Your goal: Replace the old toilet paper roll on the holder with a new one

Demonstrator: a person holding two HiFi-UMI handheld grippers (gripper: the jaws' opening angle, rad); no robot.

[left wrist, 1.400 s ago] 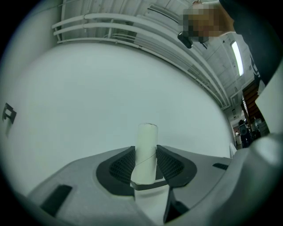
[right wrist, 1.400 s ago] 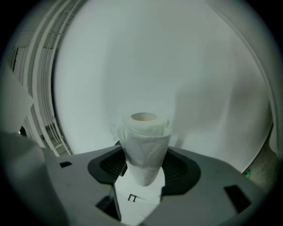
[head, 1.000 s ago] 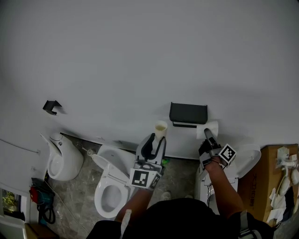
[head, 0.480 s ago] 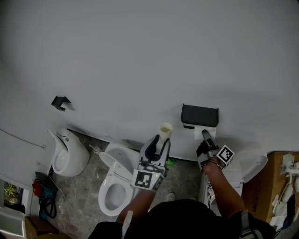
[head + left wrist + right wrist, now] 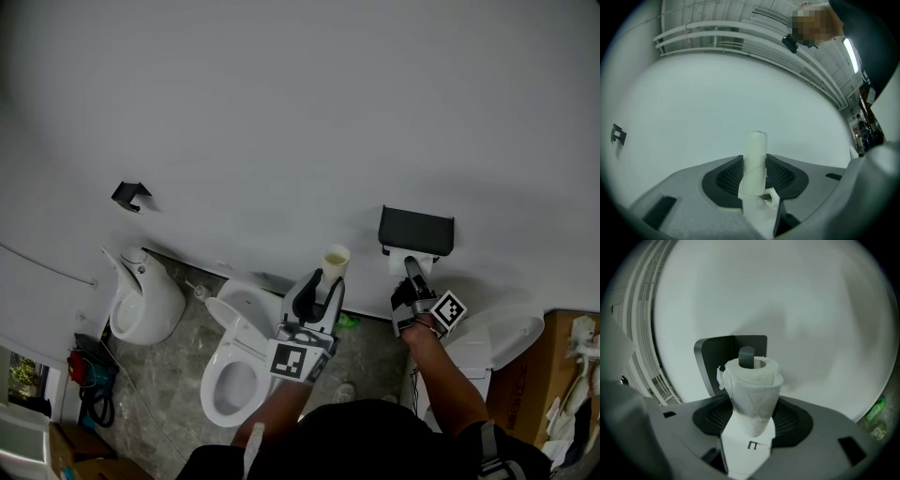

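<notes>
My left gripper (image 5: 323,279) is shut on the old roll, a bare cardboard tube (image 5: 336,260). The tube (image 5: 754,161) stands upright between the jaws in the left gripper view, in front of the plain wall. My right gripper (image 5: 412,269) is shut on a new white toilet paper roll (image 5: 412,263), held just under the black holder (image 5: 416,232) on the wall. In the right gripper view the roll (image 5: 751,390) is squeezed between the pads (image 5: 792,418). The holder's dark peg (image 5: 746,356) shows at the roll's open core, with the holder's back plate (image 5: 715,359) behind it.
A white toilet (image 5: 239,375) with its seat up stands below my left gripper. A white urinal-like fixture (image 5: 141,300) stands at the left and a black wall hook (image 5: 131,195) above it. A green bottle (image 5: 347,322) is on the floor. A cardboard box (image 5: 562,375) is at the right.
My right gripper has carried the new roll leftwards, from beside the holder's right end to right under it. The left gripper with the tube has barely moved.
</notes>
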